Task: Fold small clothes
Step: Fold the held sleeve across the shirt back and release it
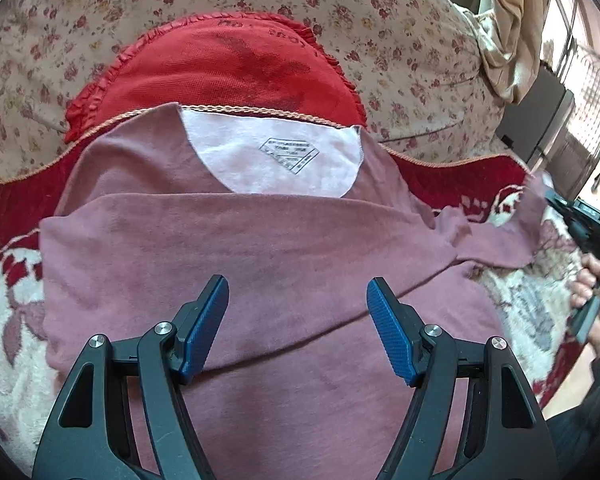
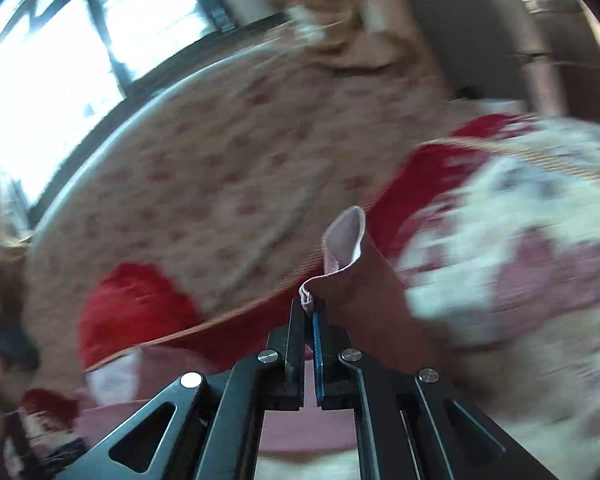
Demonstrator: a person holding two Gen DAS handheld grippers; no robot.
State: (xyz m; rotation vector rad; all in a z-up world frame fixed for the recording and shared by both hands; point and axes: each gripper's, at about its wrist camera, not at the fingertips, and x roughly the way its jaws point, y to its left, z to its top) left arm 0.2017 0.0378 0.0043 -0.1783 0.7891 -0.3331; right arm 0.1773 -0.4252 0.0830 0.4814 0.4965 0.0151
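A mauve shirt (image 1: pixel 260 248) lies spread on the bed, its lower part folded up over the body. The white inside of its neck with a printed label (image 1: pixel 276 156) faces up. My left gripper (image 1: pixel 298 284) hovers open just above the middle of the shirt, nothing between its blue pads. The shirt's right sleeve (image 1: pixel 500 240) stretches out to the right, where my right gripper (image 1: pixel 556 204) holds its end. In the blurred right wrist view, my right gripper (image 2: pixel 308 304) is shut on the sleeve cuff (image 2: pixel 344 240), which stands up past the fingertips.
A red frilled cushion (image 1: pixel 228 68) lies behind the shirt on a floral sheet (image 1: pixel 400 40). A red and cream patterned blanket (image 1: pixel 8 280) is under the shirt. A person's hand (image 1: pixel 596 292) holds the right tool. A tan curtain (image 1: pixel 508 20) and a window (image 2: pixel 60 60) are beyond.
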